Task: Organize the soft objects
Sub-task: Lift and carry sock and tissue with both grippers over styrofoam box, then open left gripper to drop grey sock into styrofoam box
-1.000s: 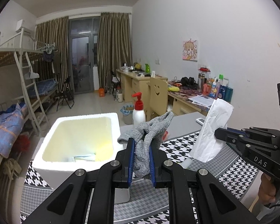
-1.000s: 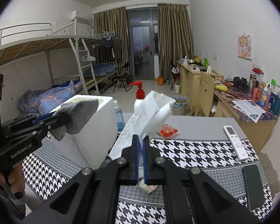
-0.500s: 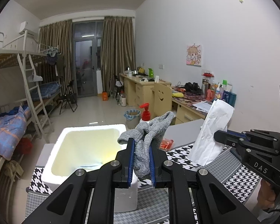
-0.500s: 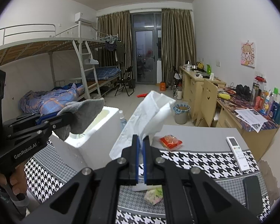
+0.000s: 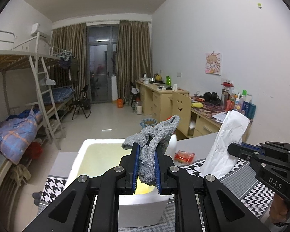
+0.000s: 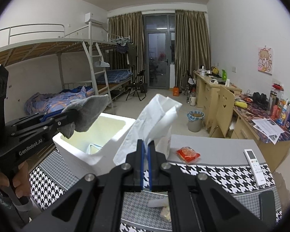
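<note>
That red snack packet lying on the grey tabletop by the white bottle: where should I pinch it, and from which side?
Both grippers are full, so free one first. The red snack packet lies flat and apart from the bottle. Probably come from above, tilted, and pinch a flat crimped end seam: its puffed middle would likely slip.

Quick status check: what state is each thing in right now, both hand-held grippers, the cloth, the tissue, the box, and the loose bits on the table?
Left hand-held gripper: shut on grey cloth.
Grey cloth: bunched, lifted over the box.
Right hand-held gripper: shut on white tissue.
White tissue: crumpled, lifted off the table.
White foam box: open, no lid, on the table.
Red snack packet: sealed, lying flat.
Remote control: lying face up.
</note>
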Motion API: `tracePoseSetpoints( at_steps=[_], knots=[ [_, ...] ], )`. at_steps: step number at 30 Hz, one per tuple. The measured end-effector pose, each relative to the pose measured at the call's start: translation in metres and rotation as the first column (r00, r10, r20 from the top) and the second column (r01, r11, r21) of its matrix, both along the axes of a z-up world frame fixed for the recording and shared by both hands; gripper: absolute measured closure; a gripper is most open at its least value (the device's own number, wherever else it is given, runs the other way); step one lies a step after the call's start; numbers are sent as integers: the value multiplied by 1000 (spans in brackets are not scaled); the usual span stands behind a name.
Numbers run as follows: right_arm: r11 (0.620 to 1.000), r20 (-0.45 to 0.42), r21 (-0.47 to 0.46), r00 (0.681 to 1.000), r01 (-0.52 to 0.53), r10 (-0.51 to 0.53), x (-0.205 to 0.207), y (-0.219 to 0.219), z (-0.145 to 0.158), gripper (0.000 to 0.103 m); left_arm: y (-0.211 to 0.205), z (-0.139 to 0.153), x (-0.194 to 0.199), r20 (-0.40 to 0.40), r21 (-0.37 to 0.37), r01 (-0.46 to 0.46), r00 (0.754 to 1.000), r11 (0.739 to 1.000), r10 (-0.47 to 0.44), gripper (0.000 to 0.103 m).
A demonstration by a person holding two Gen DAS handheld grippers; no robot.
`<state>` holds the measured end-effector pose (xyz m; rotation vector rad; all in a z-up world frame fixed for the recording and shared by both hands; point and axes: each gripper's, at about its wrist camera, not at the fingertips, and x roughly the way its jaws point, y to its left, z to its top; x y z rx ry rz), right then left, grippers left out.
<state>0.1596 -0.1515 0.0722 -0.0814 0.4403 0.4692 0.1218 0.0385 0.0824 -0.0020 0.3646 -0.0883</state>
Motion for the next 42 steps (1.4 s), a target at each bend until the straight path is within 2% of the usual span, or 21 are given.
tracePoseSetpoints(
  at_steps=[8, 20, 28, 37, 38, 40, 42],
  knots=[
    [999, 9, -4, 999, -45, 45, 4, 16, 3, 97, 14, -1, 2, 4, 14, -84, 996, 996, 84, 88],
    [995, 9, -22, 996, -93, 93, 9, 30, 5, 97, 30, -9, 15, -26, 23, -148, 989, 989, 149, 88],
    [994, -2, -39, 995, -102, 102, 12, 41, 3, 97, 40, -20, 29, -59, 29, -163, 985, 986, 165, 88],
    [994, -14, -47, 995, -100, 99, 15, 44, 1, 97, 46, -33, 46, -113, 21, -134, 984, 991, 135, 86],
    [994, -17, -44, 995, -100, 99, 16, 43, 1, 97, 47, -33, 48, -122, 19, -134, 983, 991, 135, 83],
    [994, -21, -44, 995, -97, 96, 18, 43, 1, 97, 49, -34, 50, -132, 17, -135, 982, 991, 136, 66],
    [994, -24, -46, 995, -97, 96, 20, 44, 0, 97, 52, -34, 49, -125, 12, -146, 981, 989, 146, 34]
  ],
)
